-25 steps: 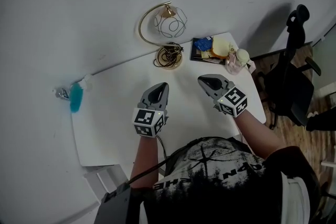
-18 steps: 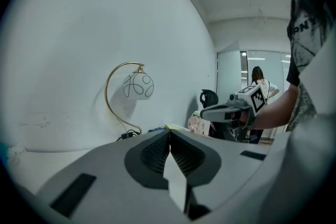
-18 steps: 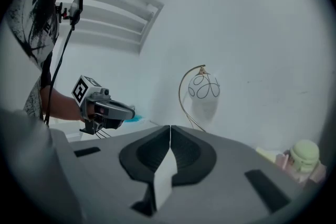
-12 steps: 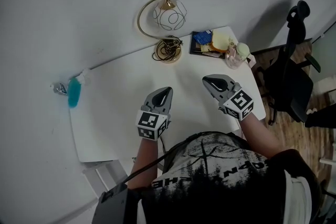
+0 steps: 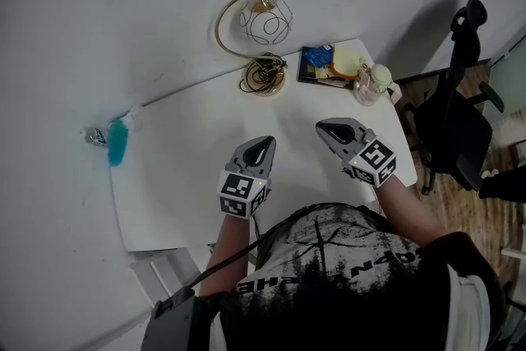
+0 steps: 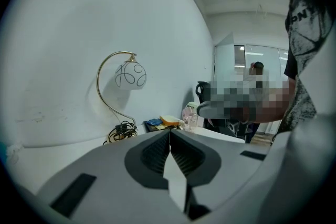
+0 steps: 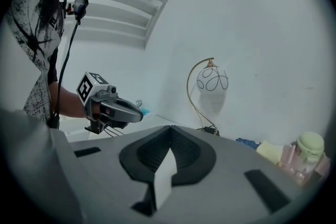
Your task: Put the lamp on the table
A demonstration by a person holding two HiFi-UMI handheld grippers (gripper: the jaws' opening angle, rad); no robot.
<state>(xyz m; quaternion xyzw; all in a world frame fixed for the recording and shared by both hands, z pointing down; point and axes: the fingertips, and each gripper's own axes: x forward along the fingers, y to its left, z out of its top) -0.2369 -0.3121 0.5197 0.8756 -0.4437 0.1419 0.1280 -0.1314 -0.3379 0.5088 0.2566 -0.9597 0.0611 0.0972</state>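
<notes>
The lamp stands at the far edge of the white table, against the wall. It has a curved gold arm, a round wire-patterned globe and a cord coiled on its base. The left gripper view shows the lamp ahead to the left; the right gripper view shows the lamp ahead to the right. My left gripper hovers over the table's near middle, shut and empty. My right gripper hovers to its right, also shut and empty. Both are well short of the lamp.
A small pile of things and a pinkish jar with a pale lid sit at the table's far right corner. A teal object lies at the left edge. A black office chair stands on the right.
Both grippers have drawn back slightly toward the near edge of the table. The lamp has not moved.
</notes>
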